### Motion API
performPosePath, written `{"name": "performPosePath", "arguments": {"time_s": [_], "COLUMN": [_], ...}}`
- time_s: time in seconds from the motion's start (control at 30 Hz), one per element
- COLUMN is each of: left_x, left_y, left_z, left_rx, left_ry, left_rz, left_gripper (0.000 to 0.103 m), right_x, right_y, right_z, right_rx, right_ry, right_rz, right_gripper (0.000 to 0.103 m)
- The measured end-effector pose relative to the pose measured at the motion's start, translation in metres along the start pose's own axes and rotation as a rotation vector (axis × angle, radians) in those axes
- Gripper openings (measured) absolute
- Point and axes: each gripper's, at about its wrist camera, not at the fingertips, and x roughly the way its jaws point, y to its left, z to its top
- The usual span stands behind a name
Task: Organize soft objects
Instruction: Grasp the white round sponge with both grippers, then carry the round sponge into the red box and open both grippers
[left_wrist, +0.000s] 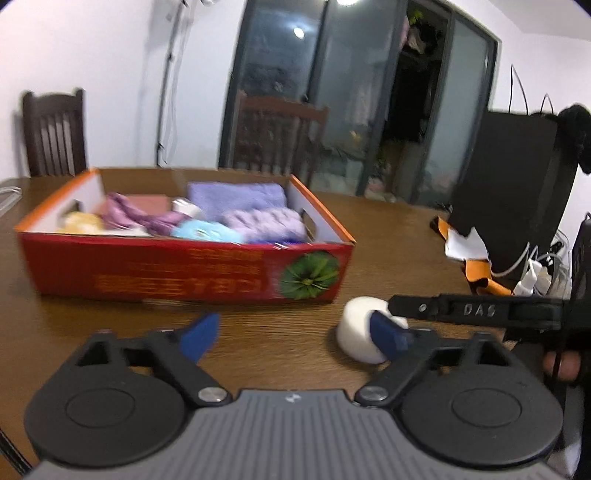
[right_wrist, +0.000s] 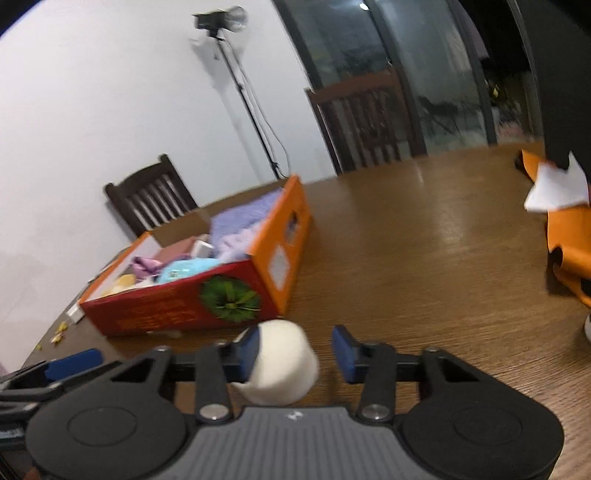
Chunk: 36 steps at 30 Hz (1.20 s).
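White roll (right_wrist: 282, 363) sits btwn right gripper (right_wrist: 295, 356) fingers, touching left one only; left gripper (left_wrist: 295, 332) open, empty.

We cannot read the blurred print on the red box (left_wrist: 177, 275), and the soft things inside smear together. The right gripper (right_wrist: 295, 354) hides part of the white roll (right_wrist: 282, 363), so its grip stays unclear. The orange sheet (right_wrist: 570, 243) runs off the right edge.
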Motion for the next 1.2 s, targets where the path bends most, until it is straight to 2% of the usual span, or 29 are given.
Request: {"name": "performPosePath", "arguments": {"time_s": [0.03,0.17,0.23,0.33,0.43,0.7,0.77,0.87,0.93,1.03,1.2], "left_x": [0.009,0.038,0.047,0.049,0.052,0.047,0.026,-0.025,-0.056,-0.101,-0.165], "left_y": [-0.001,0.001,0.002,0.006,0.012,0.013,0.012,0.012,0.015,0.023,0.032], "left_z": [0.001,0.002,0.000,-0.002,-0.003,0.002,0.004,-0.004,-0.012,-0.022,-0.030], "left_rx": [0.001,-0.046,-0.060,-0.081,-0.126,-0.144,-0.131,-0.089,-0.080,-0.080,-0.070], "left_ry": [0.019,0.100,0.126,0.123,0.135,0.148,0.115,0.050,0.035,0.010,-0.089], "left_rz": [-0.020,-0.121,-0.182,-0.214,-0.245,-0.238,-0.229,-0.219,-0.216,-0.197,-0.169], "left_gripper": [0.064,0.042,0.027,0.024,0.023,0.022,0.021,0.021,0.021,0.021,0.021], "right_x": [0.004,0.010,0.013,0.013,0.013,0.011,0.004,-0.028,-0.048,-0.076,-0.115], "right_y": [-0.004,-0.011,-0.006,0.003,0.002,0.000,0.007,0.032,0.051,0.085,0.139], "right_z": [-0.001,-0.007,-0.009,-0.012,-0.011,-0.011,-0.015,-0.029,-0.043,-0.058,-0.070], "right_rx": [0.011,0.078,0.087,0.038,0.045,0.076,0.091,0.076,0.070,0.014,-0.086], "right_ry": [0.012,0.038,0.051,0.040,0.042,0.053,0.056,0.017,0.008,0.004,-0.054], "right_rz": [0.014,0.110,0.146,0.121,0.127,0.151,0.158,0.192,0.216,0.235,0.255], "right_gripper": [0.031,0.023,0.021,0.021,0.020,0.018,0.018,0.018,0.018,0.018,0.018]}}
